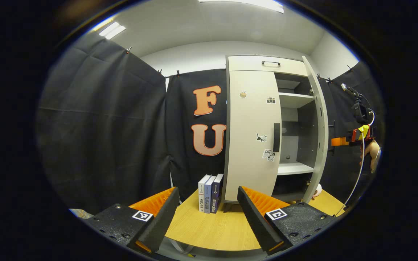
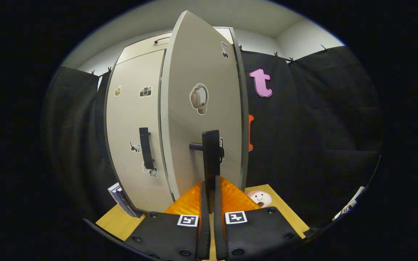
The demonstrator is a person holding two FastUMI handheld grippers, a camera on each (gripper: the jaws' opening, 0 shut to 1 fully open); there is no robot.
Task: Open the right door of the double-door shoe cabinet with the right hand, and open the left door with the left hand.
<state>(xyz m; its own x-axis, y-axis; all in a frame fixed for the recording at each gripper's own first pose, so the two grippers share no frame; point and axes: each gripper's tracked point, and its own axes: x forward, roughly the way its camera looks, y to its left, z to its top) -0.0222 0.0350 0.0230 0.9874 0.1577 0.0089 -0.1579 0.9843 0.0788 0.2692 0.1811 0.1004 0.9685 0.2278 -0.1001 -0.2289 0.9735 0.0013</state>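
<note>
The right gripper (image 2: 209, 197), jaws clamped on the right door's handle (image 2: 211, 152) at frame centre, has that door swung open; next, the open-jawed left gripper (image 1: 205, 214) must reach the left door's handle (image 1: 276, 137), right of centre.

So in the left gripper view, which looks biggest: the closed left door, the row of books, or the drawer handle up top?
1. left door
2. row of books
3. drawer handle, plainly smallest. All sit about equally far away, so the order is safe.

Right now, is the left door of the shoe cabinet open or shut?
Shut. The left door lies flat against the cabinet front, while the right door is swung out, showing the shelves.
</note>
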